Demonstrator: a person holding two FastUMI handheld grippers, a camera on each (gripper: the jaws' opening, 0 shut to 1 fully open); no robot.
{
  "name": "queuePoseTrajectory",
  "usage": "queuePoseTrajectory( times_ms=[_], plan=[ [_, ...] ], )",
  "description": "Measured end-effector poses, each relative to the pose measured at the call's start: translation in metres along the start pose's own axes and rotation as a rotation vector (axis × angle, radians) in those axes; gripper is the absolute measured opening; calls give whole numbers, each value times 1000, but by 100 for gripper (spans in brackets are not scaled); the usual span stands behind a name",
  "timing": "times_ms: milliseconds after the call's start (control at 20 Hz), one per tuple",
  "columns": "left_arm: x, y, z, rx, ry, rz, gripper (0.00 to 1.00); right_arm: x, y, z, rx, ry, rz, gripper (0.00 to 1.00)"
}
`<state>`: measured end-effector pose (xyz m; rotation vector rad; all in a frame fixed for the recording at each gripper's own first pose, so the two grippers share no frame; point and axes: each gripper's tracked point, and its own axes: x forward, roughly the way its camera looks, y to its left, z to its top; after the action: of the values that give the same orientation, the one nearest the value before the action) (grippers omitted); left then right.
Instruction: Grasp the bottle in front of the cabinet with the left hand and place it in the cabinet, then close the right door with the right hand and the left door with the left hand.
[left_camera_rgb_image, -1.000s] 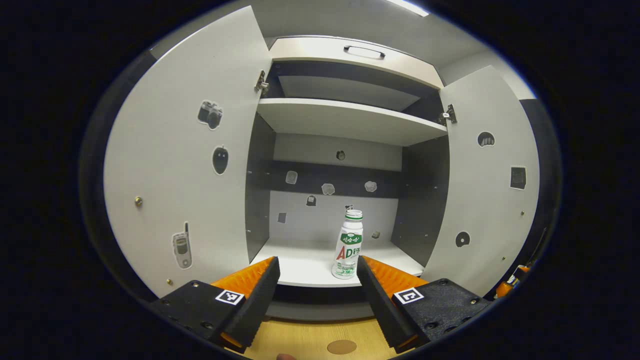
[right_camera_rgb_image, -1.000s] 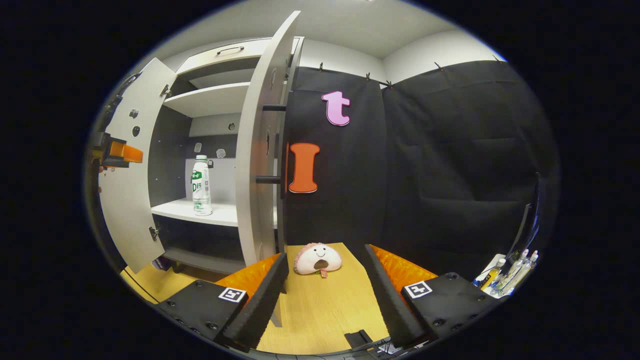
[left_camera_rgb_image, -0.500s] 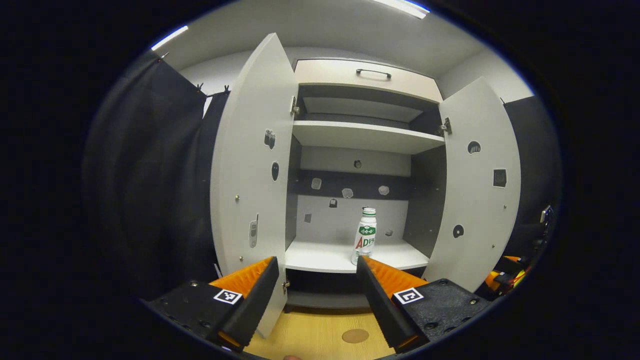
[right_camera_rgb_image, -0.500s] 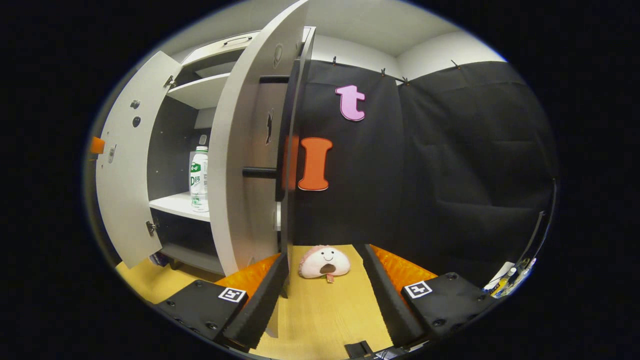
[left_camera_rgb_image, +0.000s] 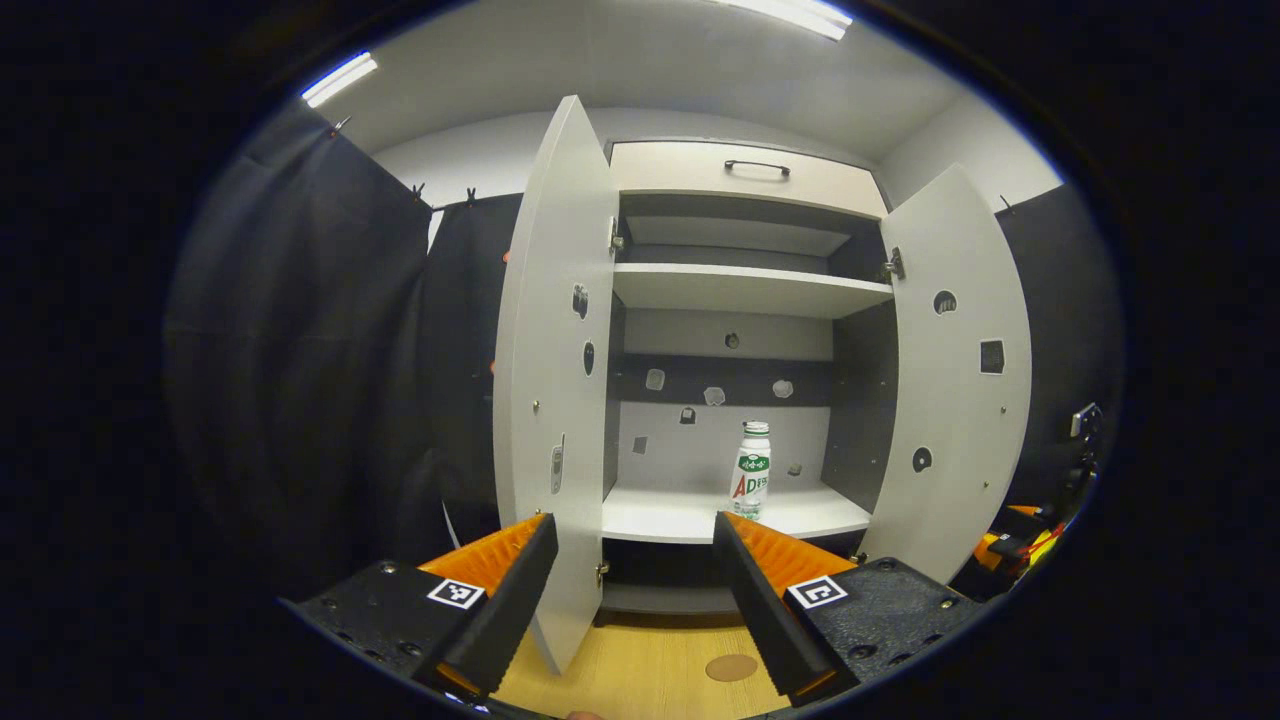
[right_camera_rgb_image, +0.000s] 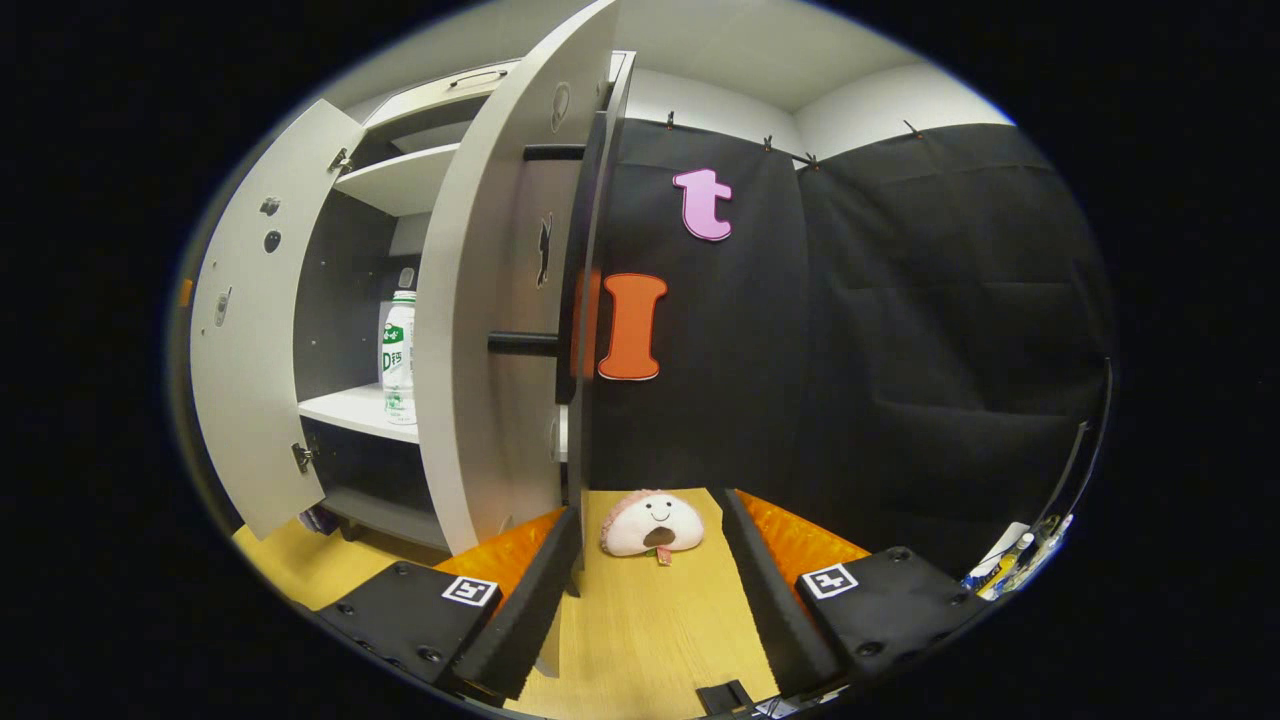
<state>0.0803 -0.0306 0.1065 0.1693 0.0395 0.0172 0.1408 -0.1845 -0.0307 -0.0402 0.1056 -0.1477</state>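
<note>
Bottle stands upright on the lower shelf of the cabinet, toward the right side of the bay, cap up, nothing touching it. Placement step reads as done; both doors are wide open, so the two closings remain.

Left gripper: fingers spread, nothing between them, released. It is well back from the shelf, facing the opening, with the bottle at about 1 o'clock over its right finger. The left door stands almost edge-on at 11 o'clock, its lower corner just beside the left finger. My guess is that this standoff gives the door room to swing.

Right gripper: also spread and empty. It sits outside the cabinet, at the outer face of the right door, whose free edge runs up at 12 o'clock, close by its left finger; whether they touch, cannot tell. A dark bar handle sticks out of that face at about 11 o'clock. Position suits a push on the outer face toward the cabinet, which the task asks for first.

Between the right fingers, farther off on the wooden floor, lies a pink-and-white plush toy with a face. It is off the door's swing path as far as I can judge.

Risk: the bottle is near the shelf front, so a hard slam might jolt it.
</note>
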Motion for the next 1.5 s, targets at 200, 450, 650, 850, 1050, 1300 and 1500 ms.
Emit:
queuePoseTrajectory(
  times_ms=[200,450,650,850,1050,1300,1500],
  plan=[
    [-3,3,-5,-2,8,-5,95,-2,25,-1,29,10,45,94],
    [-3,13,-6,-28,10,8,95,1,69,4,-9,-2,118,94],
    [-2,19,-8,-21,17,17,92,6,107,2,13,-2,187,94],
    [2,29,-6,-10,12,33,95,20,135,5,-9,-31,202,94],
    [5,39,-10,-12,22,50,95,45,168,7,0,-40,231,95],
    [13,52,-18,1,34,79,95,89,207,12,-56,-82,227,95],
    [20,51,-18,-24,28,74,98,99,214,15,-73,-96,228,95]
  ],
)
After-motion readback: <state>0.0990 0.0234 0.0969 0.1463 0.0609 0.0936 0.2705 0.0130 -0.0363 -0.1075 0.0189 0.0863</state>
